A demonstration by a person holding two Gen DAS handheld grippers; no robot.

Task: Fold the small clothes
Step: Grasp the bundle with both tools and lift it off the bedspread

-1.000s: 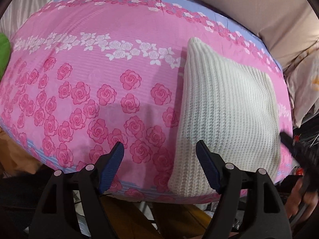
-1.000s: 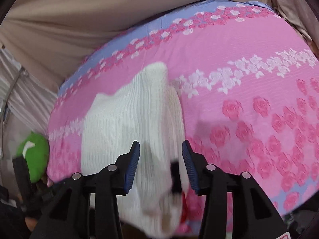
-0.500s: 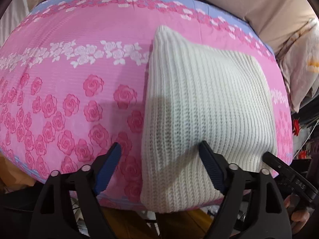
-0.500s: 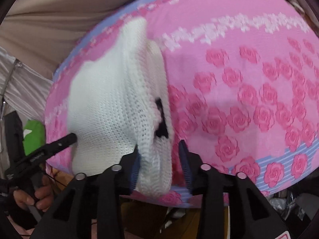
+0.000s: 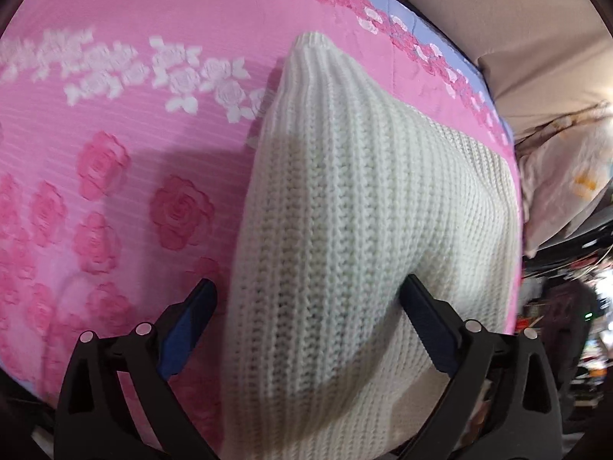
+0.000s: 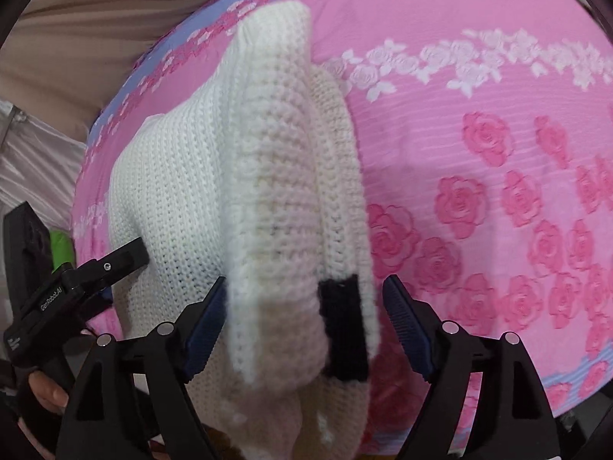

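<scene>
A folded white knit sweater point(image 5: 364, 207) lies on the pink rose-print bed sheet point(image 5: 115, 122), its near end hanging over the bed's front edge. My left gripper point(image 5: 306, 310) is open with its jaws on either side of the sweater's near left part. In the right wrist view the sweater point(image 6: 268, 176) shows a thick folded roll and a black band point(image 6: 341, 326). My right gripper point(image 6: 302, 306) is open, straddling that near right end. The left gripper's finger point(image 6: 118, 257) touches the sweater's left side there.
The sheet point(image 6: 498, 153) spreads wide to the right of the sweater. Beige fabric point(image 5: 498, 11) lies behind the bed. A pillow point(image 5: 559, 191) and clutter sit to the right. A green object point(image 6: 61, 245) is at the far left.
Both grippers have moved in closer to the sweater's near end, which now sits between each pair of jaws. The right gripper's jaws have opened wider.
</scene>
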